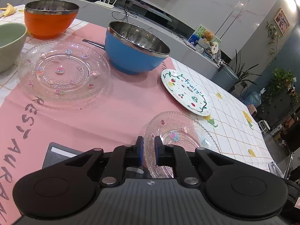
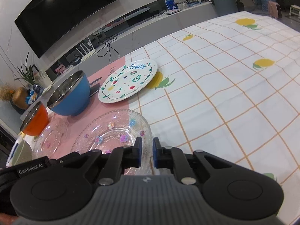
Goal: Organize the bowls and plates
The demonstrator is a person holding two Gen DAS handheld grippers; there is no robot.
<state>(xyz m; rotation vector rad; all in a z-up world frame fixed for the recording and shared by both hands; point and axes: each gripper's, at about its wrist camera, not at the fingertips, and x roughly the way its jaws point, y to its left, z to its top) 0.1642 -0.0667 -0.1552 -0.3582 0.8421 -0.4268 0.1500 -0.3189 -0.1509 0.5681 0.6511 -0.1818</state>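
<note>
A small clear glass plate (image 1: 180, 136) with flower stickers sits near the table's front; it also shows in the right wrist view (image 2: 112, 133). My left gripper (image 1: 149, 150) has its jaws narrowly apart around that plate's left rim. My right gripper (image 2: 147, 152) has its jaws narrowly apart around the same plate's right rim. A larger stack of clear glass plates (image 1: 63, 73) lies to the left. A white "Fruity" plate (image 1: 185, 91) (image 2: 129, 80), a blue bowl (image 1: 135, 48) (image 2: 69, 95), an orange bowl (image 1: 50, 16) (image 2: 34, 120) and a green bowl (image 1: 9, 43) stand behind.
A pink mat (image 1: 105, 116) covers the left of the table, over a white checked cloth (image 2: 225, 86) with lemon prints. A dark utensil handle (image 1: 92, 43) lies behind the blue bowl. A dark tablet-like object (image 1: 58, 153) lies near my left gripper. A banana (image 1: 8, 9) is far left.
</note>
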